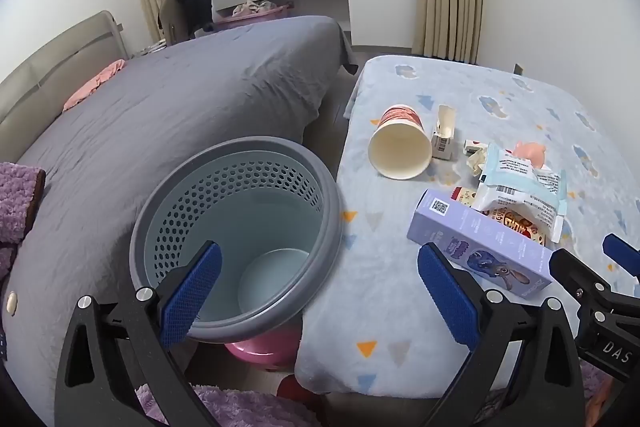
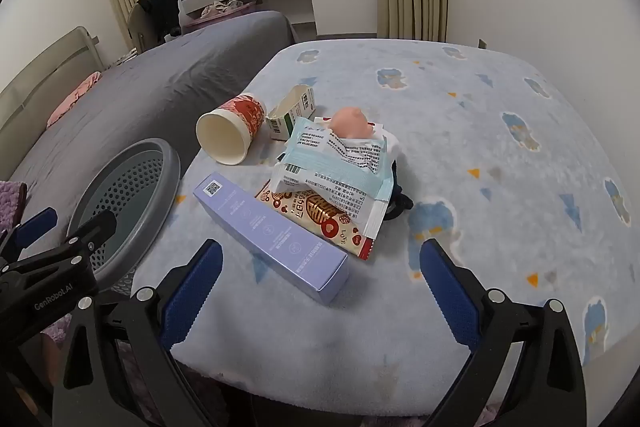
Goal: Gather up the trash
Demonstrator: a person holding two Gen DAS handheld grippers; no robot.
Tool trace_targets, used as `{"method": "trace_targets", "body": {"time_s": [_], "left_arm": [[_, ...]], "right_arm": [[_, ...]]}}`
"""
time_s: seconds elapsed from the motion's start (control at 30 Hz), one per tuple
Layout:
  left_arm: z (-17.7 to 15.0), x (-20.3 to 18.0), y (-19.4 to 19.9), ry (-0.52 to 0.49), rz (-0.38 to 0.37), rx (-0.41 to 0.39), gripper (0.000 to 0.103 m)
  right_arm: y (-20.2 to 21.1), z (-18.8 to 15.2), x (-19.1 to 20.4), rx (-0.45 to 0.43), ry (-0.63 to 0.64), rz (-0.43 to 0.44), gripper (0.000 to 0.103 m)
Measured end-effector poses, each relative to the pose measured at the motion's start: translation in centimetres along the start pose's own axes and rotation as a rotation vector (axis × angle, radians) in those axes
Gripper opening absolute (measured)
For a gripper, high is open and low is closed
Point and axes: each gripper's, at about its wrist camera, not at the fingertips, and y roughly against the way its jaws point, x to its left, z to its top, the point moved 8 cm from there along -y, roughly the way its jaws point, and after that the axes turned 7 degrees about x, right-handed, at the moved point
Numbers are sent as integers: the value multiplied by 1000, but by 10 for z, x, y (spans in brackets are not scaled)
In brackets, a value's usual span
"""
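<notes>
left wrist view: our left gripper (image 1: 316, 301) is spread wide w/ nothing in it, hanging over the grey basket (image 1: 236, 239), which sits just beside the blanket-covered table (image 1: 400, 327) & the grey bed (image 1: 180, 99). trash lies on the table: paper cup (image 1: 400, 147) on its side, purple box (image 1: 480, 243) nearest us, white wrapper (image 1: 516, 191) on top of a red snack pack (image 1: 516, 225).

right wrist view: our right gripper (image 2: 320, 295) is also wide, empty, just short of the purple box (image 2: 272, 235). cup (image 2: 230, 133), small carton (image 2: 290, 113) & wrapper (image 2: 336, 167) sit further back; basket (image 2: 124, 203) at left.
</notes>
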Motion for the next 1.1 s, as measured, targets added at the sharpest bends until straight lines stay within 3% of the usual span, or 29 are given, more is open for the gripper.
{"method": "trace_targets", "body": {"time_s": [1.1], "left_arm": [[4, 1, 3, -10, 14, -8, 97]], "right_arm": [[0, 0, 1, 0, -1, 1, 94]]}}
